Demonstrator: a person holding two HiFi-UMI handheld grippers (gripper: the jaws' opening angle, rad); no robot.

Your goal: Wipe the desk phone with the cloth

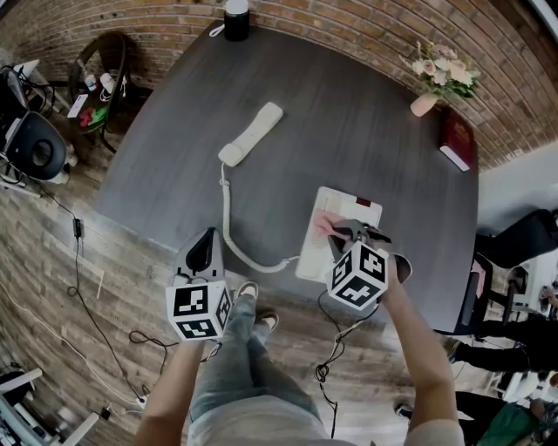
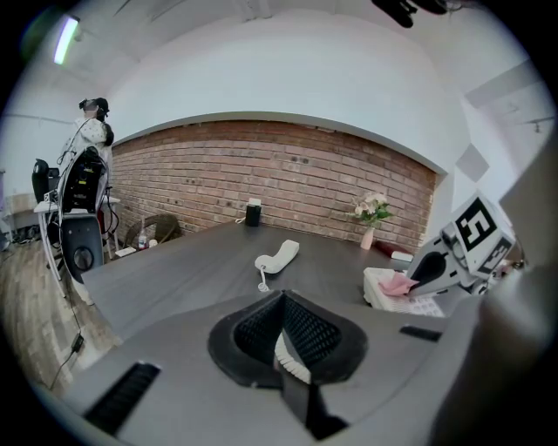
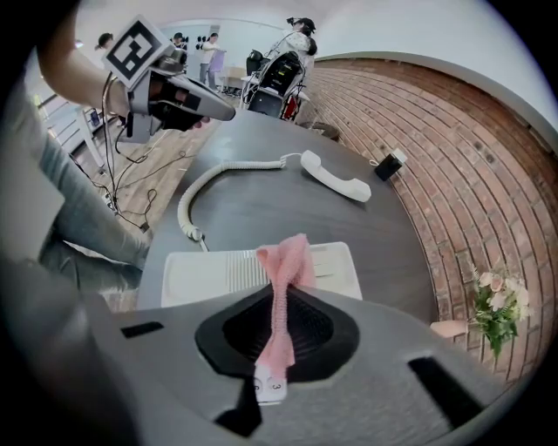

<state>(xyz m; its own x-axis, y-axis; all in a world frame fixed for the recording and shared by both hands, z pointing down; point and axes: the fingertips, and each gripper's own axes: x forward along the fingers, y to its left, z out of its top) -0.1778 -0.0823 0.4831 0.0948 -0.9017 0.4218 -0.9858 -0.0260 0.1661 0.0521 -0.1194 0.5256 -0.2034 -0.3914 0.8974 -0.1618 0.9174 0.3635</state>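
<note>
The white desk phone base [image 1: 344, 218] lies on the dark grey table [image 1: 349, 113] near its front edge. Its handset [image 1: 251, 133] rests off the hook farther back, joined by a coiled cord [image 1: 229, 228]. My right gripper [image 1: 338, 232] is shut on a pink cloth [image 1: 323, 225], which it holds against the base's top. In the right gripper view the cloth [image 3: 283, 270] is clamped between the jaws above the base [image 3: 214, 274]. My left gripper [image 1: 207, 239] hovers at the table's front edge, left of the base, shut with nothing in it [image 2: 281, 305].
A black cylinder [image 1: 236, 19] stands at the table's far edge. A flower vase [image 1: 425, 100] and a red book [image 1: 458, 138] sit at the back right. Office chairs [image 1: 35, 148] and cables [image 1: 87, 296] are on the wooden floor; a brick wall is behind.
</note>
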